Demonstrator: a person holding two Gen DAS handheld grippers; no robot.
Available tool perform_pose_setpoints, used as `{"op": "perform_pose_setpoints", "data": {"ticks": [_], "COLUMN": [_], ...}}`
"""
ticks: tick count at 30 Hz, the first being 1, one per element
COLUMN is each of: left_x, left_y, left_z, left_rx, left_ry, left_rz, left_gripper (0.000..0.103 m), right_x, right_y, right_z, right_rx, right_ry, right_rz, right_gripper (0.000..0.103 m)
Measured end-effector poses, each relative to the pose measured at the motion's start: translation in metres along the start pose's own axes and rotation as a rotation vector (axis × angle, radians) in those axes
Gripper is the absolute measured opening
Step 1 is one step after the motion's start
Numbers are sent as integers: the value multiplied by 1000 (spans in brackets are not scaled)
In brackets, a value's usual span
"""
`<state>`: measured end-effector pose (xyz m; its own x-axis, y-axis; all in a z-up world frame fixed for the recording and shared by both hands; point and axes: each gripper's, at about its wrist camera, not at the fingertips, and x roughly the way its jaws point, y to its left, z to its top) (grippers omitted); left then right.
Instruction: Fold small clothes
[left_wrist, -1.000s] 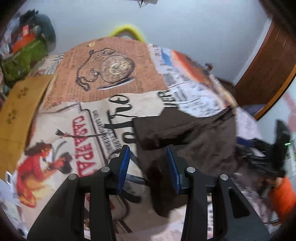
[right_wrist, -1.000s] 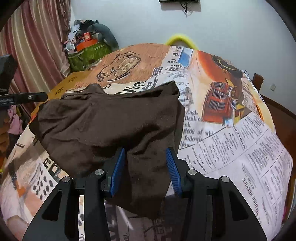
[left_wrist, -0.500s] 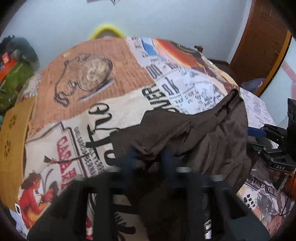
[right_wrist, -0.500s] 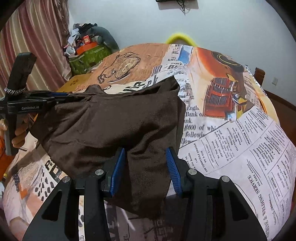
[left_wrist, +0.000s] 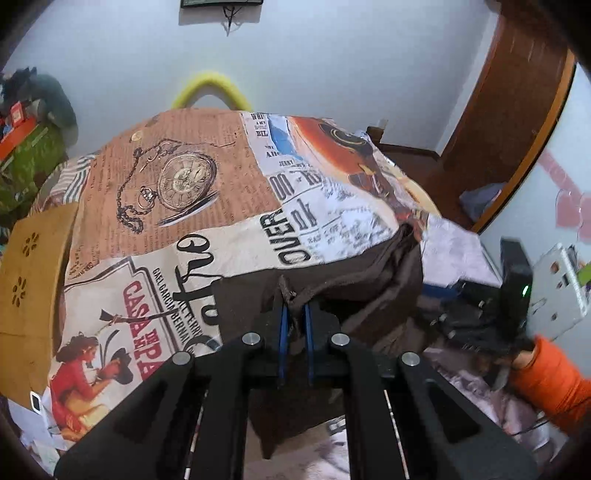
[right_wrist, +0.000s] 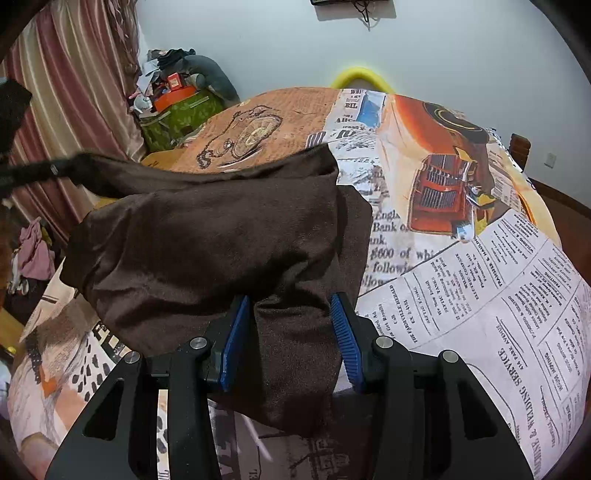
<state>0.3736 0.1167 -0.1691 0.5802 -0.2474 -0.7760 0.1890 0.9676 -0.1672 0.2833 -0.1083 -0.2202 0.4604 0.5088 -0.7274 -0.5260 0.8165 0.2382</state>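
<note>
A dark brown garment (left_wrist: 369, 280) lies on the picture-print tablecloth (left_wrist: 184, 184). My left gripper (left_wrist: 294, 306) is shut on a bunched edge of it, and that edge is raised off the table. In the right wrist view the garment (right_wrist: 221, 229) stretches up to the left toward the blurred left gripper (right_wrist: 37, 171). My right gripper (right_wrist: 291, 301) stands with its blue pads (right_wrist: 236, 328) apart, a flat strip of the cloth lying between them. An orange sleeve (left_wrist: 554, 384) holds the right gripper at the right edge of the left wrist view.
A cardboard box (left_wrist: 33, 277) lies at the table's left side. Bags and clutter (right_wrist: 177, 114) pile up by the striped curtain (right_wrist: 74, 92). A yellow hoop (left_wrist: 210, 88) stands behind the table, and a wooden door (left_wrist: 517, 129) is at the right.
My left gripper went from open over the garment's edge to shut on it, then rose and pulled that edge up. The right gripper kept still.
</note>
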Motion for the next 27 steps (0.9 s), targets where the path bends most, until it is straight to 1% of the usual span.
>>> {"op": "perform_pose_setpoints", "data": {"ticks": [3, 5, 9, 12, 15, 18, 21, 22, 23, 24, 25, 27], "left_x": [18, 39, 65, 78, 84, 90, 96, 95, 93, 89, 84, 75], "left_y": [9, 24, 47, 52, 53, 52, 46, 45, 44, 44, 43, 42], "left_z": [16, 23, 25, 23, 24, 33, 46, 49, 53, 56, 57, 58], "left_rx": [-64, -138, -231, -248, -254, -267, -248, -243, -245, -248, -246, -232], "left_ry": [34, 80, 117, 137, 116, 97, 80, 66, 49, 25, 0, -34], "left_rz": [20, -2, -14, -5, 21, 11, -1, -17, -43, -66, -71, -52], "left_gripper": [7, 7, 7, 7, 9, 9, 9, 10, 11, 18, 28, 41], "right_x": [0, 0, -1, -1, 0, -1, -1, -1, -1, -1, -1, -1], "right_y": [0, 0, -2, -3, -3, -4, -4, -4, -4, -4, -4, -4], "right_z": [0, 0, -1, -1, -1, -1, -2, -2, -2, -2, -2, -2], "right_rx": [3, 9, 14, 14, 14, 14, 15, 15, 14, 15, 15, 18], "right_ry": [-1, -2, -6, -8, -11, -13, -13, -13, -13, -13, -13, -14], "right_rz": [1, 6, 17, 25, 27, 26, 26, 26, 26, 27, 27, 29], "right_gripper": [42, 42, 42, 42, 42, 42, 42, 42, 42, 42, 42, 42]}}
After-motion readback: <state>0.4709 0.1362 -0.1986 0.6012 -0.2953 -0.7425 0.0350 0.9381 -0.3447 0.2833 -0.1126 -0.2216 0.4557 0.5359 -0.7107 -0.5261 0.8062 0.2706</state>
